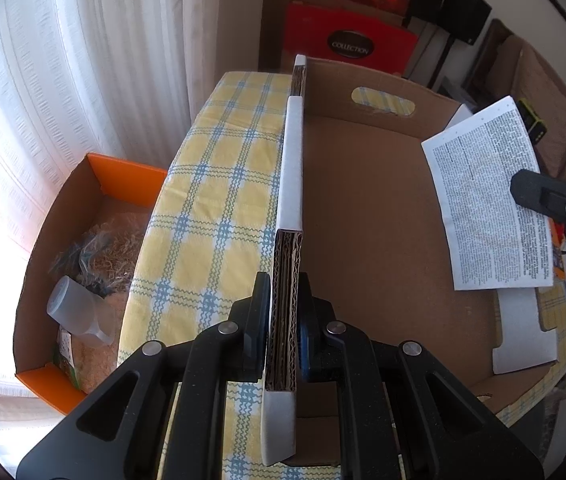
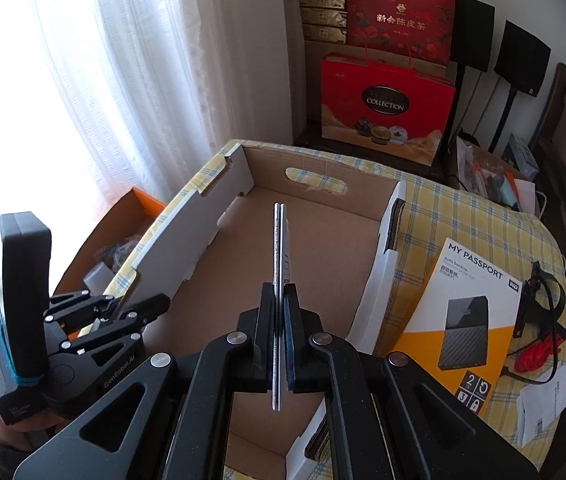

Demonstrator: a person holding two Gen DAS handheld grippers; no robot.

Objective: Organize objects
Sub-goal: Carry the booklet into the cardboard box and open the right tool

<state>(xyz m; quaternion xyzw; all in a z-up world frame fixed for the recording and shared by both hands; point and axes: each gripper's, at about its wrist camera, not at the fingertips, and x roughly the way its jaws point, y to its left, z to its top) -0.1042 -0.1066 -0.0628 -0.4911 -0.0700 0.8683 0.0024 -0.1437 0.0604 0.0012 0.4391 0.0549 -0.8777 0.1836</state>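
Observation:
A shallow open cardboard box (image 1: 363, 220) (image 2: 315, 248) lies on the yellow checked tablecloth. My left gripper (image 1: 283, 320) is shut on the box's left wall (image 1: 293, 168); it shows at the left of the right wrist view (image 2: 123, 312). My right gripper (image 2: 280, 336) is shut on a folded printed leaflet (image 2: 281, 240), held on edge above the box's inside. The leaflet (image 1: 487, 200) shows its printed face in the left wrist view, with the right gripper's finger (image 1: 543, 196) on it.
A white and orange hard-drive box (image 2: 459, 320) lies right of the cardboard box, with black and red cables (image 2: 539, 344) and papers beside it. An orange box (image 1: 83, 264) of clutter sits left, below the table edge. Red gift bags (image 2: 387, 108) and speakers stand behind.

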